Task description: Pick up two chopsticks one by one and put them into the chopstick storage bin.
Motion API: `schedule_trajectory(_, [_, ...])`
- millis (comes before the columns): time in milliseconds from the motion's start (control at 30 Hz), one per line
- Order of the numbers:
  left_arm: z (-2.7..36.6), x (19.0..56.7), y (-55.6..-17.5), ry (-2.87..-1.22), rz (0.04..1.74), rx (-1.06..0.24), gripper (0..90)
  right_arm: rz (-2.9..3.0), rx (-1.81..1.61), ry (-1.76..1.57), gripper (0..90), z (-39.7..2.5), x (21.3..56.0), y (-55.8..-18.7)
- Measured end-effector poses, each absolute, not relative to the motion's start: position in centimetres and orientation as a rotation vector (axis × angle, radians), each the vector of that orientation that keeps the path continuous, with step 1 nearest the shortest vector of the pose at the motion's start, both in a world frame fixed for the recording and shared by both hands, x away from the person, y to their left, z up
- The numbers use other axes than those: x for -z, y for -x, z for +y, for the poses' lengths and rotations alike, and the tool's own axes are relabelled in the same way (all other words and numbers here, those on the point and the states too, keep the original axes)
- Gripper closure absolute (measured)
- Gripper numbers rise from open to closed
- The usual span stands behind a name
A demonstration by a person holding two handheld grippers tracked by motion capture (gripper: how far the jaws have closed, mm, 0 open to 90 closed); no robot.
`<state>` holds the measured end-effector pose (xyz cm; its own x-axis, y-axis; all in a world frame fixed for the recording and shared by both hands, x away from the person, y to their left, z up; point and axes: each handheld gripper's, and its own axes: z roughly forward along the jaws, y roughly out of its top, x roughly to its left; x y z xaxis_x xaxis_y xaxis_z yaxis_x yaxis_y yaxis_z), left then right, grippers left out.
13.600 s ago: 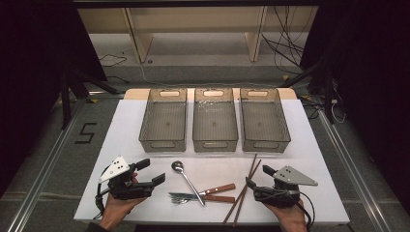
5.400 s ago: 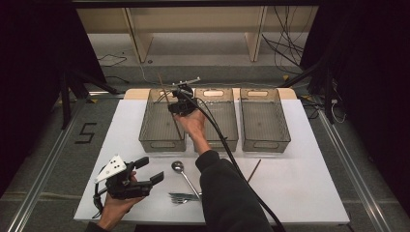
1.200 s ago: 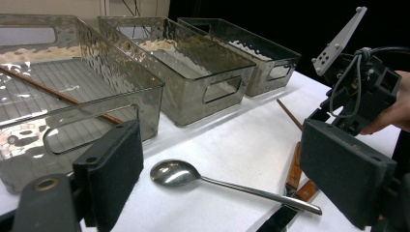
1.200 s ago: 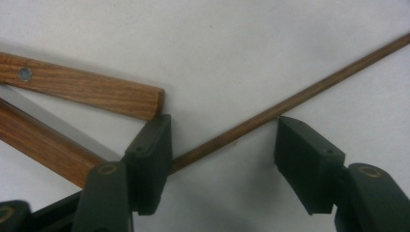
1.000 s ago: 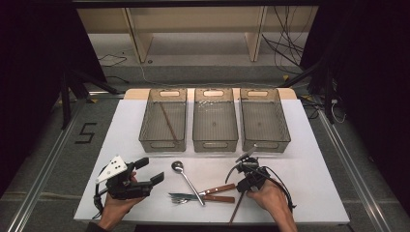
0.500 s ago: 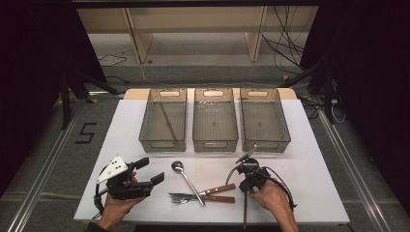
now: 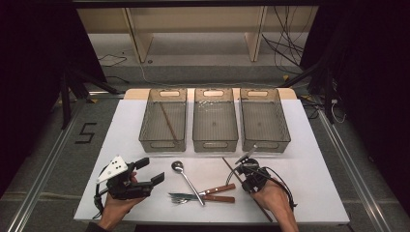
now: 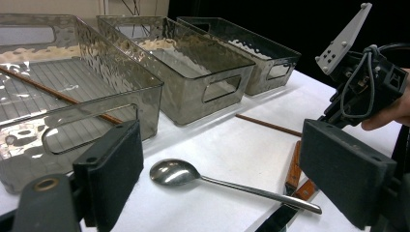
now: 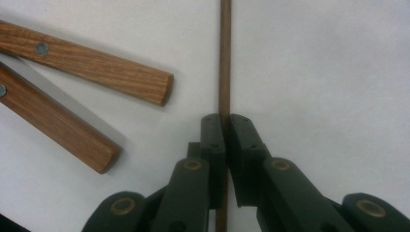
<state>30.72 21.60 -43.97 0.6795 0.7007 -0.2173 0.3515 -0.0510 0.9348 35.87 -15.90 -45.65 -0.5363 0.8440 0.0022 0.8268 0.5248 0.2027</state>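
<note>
At the left of the table (image 7: 309,159), the left gripper (image 7: 145,178) rests low in the person's hand with its jaws spread wide and nothing between them; its own view looks out between the two black pads at the spoon (image 8: 203,181) lying on the white surface. Behind it, the left bin (image 7: 163,121) already holds one chopstick (image 7: 168,121), lying aslant on the ribbed floor, which suggests the sorting has one piece done. The middle bin (image 7: 215,121) and the right bin (image 7: 264,118) look empty so far. In front of the bins, the spoon and two wooden-handled utensils (image 7: 218,192) lie untouched, crossing one another near the table's front edge. Further right, the right gripper (image 7: 250,180) points down at the table, its jaws pressed together on the second chopstick (image 9: 225,53), which runs straight out past the pads and appears to lie on or just above the surface, close beside the wooden handles. By this reading, the work is at an early stage: the held chopstick likely goes to join its mate in the left bin, and the spoon and handled pieces remain to be sorted.
</note>
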Motion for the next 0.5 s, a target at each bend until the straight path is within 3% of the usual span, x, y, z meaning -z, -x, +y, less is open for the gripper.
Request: schedule_trajectory(500, [21.6,44.0,-30.7,-1.656,0.869,-0.352,15.5,2.657,-0.427,-1.408,85.7,-16.3,43.3,-35.6])
